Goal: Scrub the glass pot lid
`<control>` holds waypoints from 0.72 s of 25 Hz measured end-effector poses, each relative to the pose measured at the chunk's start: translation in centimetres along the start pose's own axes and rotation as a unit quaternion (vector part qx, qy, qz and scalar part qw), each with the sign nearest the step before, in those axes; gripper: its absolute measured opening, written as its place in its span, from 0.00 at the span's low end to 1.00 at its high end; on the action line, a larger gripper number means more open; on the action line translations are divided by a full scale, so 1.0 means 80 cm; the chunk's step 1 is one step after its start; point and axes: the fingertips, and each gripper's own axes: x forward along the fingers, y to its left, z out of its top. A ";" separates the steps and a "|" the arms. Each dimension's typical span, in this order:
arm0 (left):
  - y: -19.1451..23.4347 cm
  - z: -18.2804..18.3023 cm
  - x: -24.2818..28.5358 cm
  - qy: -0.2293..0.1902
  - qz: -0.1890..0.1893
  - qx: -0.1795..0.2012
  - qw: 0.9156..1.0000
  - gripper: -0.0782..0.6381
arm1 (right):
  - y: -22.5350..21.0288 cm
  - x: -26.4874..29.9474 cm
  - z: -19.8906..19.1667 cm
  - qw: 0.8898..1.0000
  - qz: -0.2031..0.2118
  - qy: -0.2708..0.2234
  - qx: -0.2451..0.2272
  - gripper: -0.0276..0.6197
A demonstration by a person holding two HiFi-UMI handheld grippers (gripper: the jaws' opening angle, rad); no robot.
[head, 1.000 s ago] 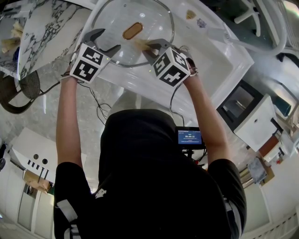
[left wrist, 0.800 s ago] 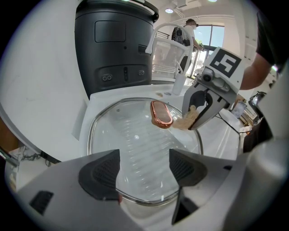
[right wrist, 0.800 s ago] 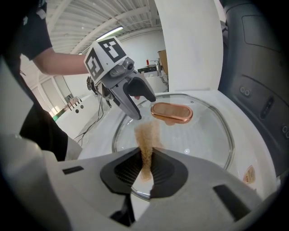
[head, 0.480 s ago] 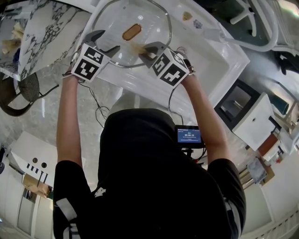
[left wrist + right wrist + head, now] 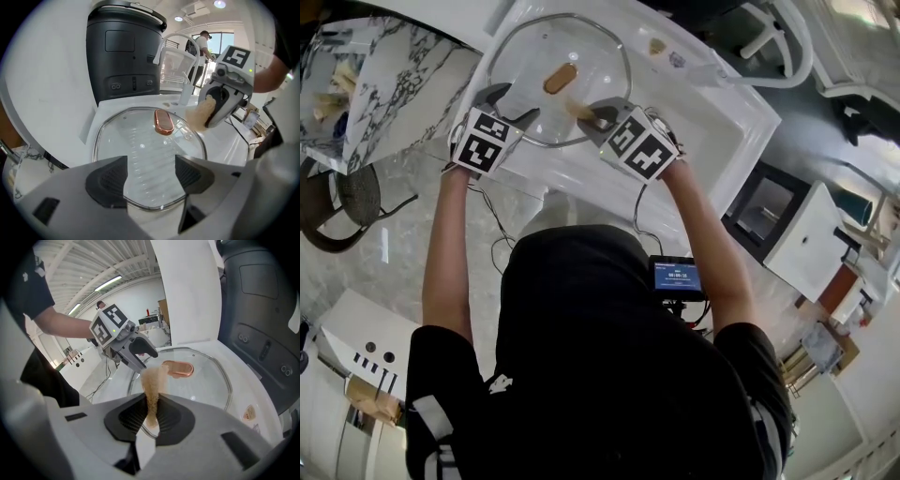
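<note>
The glass pot lid (image 5: 581, 52) with a copper handle (image 5: 561, 78) lies flat on a white surface (image 5: 712, 122). My left gripper (image 5: 510, 105) stands open, its jaws straddling the lid's near left rim (image 5: 150, 206) with glass between them. My right gripper (image 5: 592, 112) is shut on a tan sponge (image 5: 152, 385) that sticks out forward and rests on the glass just short of the handle (image 5: 178, 368). The left gripper view shows that sponge (image 5: 201, 112) right of the handle (image 5: 163, 121).
A tall black appliance (image 5: 124, 51) stands behind the lid. A marble counter (image 5: 384, 66) lies to the left, and a white curved pipe (image 5: 778, 37) to the far right. Two small stickers (image 5: 664, 52) sit beyond the lid. Cables (image 5: 497, 225) hang below the front edge.
The head camera has shifted, so the lid sits lower in view. Both grippers keep their places on the lid. The sponge has edged slightly toward the handle.
</note>
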 end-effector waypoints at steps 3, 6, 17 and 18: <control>-0.009 0.011 -0.020 -0.018 -0.006 -0.023 1.000 0.54 | -0.001 -0.009 0.007 1.000 -0.015 -0.012 0.006 0.08; -0.022 0.020 -0.042 -0.029 -0.008 -0.032 0.999 0.54 | -0.005 -0.022 0.014 0.999 -0.049 -0.021 0.013 0.08; -0.035 0.065 -0.143 -0.166 0.033 -0.082 0.982 0.23 | 0.000 -0.072 0.078 0.980 -0.154 -0.122 0.025 0.08; -0.035 0.069 -0.152 -0.179 0.037 -0.085 0.979 0.20 | 0.002 -0.078 0.085 0.977 -0.161 -0.133 0.029 0.08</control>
